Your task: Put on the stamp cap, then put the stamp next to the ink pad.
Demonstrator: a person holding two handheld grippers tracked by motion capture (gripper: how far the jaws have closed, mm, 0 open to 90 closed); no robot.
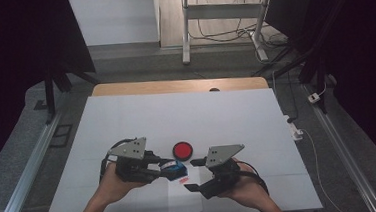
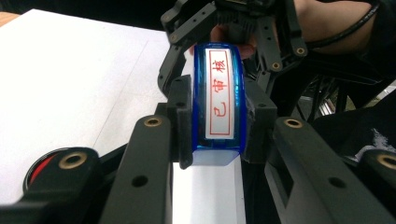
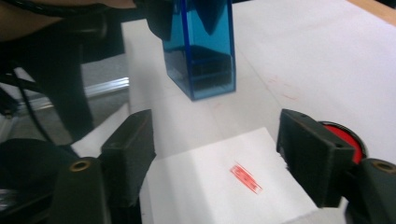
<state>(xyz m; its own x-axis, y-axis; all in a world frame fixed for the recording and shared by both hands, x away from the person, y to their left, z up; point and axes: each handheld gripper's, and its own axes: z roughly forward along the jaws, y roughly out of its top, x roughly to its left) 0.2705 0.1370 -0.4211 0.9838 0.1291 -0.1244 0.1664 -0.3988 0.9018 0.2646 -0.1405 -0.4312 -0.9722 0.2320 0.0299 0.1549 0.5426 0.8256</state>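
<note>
Left gripper (image 2: 217, 126) pinches a clear blue plastic stamp (image 2: 218, 98) — right gripper (image 3: 215, 154) spread over flat paper (image 3: 224, 186).

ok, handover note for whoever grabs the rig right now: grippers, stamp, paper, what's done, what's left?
Left gripper: shut on the blue stamp, held above the table.
Right gripper: open, nothing between its jaws, hovering over the paper slip.
Slip lies on the white table before the person, with a red print on it.
Red ink pad sits open just beyond the slip.
Done: one print on the slip.
Left, probably: set the stamp down; I can't tell whether more prints are wanted.
</note>
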